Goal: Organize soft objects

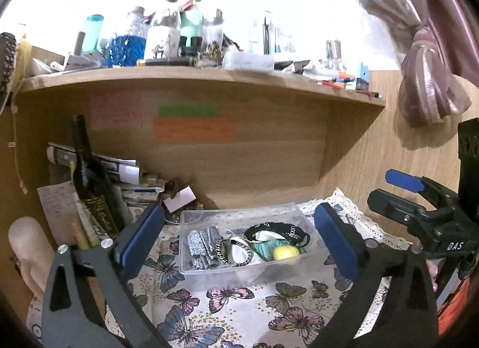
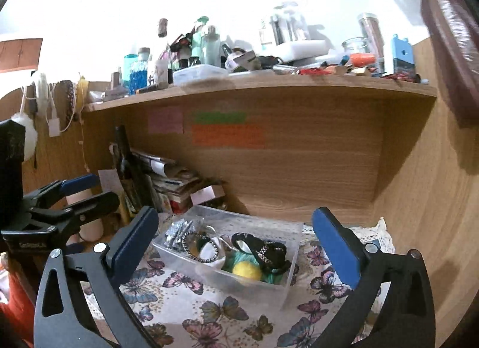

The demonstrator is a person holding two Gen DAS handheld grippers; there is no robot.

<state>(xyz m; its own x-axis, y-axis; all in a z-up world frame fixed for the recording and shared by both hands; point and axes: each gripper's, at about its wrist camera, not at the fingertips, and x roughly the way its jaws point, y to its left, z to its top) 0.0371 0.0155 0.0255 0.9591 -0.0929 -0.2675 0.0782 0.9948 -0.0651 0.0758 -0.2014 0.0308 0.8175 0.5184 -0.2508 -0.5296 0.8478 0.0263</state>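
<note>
A clear plastic box (image 1: 191,273) (image 2: 287,285) sits on a butterfly-print cloth (image 1: 239,303) (image 2: 185,291). In it lie a yellow soft ball (image 1: 286,252) (image 2: 246,269), teal fabric (image 1: 263,250), a black band with chain (image 1: 278,229) (image 2: 263,247), a black-and-white braided ring (image 1: 236,250) (image 2: 199,243) and silver glittery strips (image 1: 202,247) (image 2: 176,232). My left gripper (image 1: 238,240) is open and empty, just in front of the box. My right gripper (image 2: 236,243) is open and empty, also facing the box; it shows at the right of the left wrist view (image 1: 419,207).
A wooden shelf (image 1: 194,78) (image 2: 254,84) crowded with bottles and jars hangs above. A dark wine bottle (image 1: 89,180) and stacked papers (image 1: 131,180) stand at the left. A wooden side wall (image 2: 425,198) closes the right. A pink curtain (image 1: 425,48) hangs at upper right.
</note>
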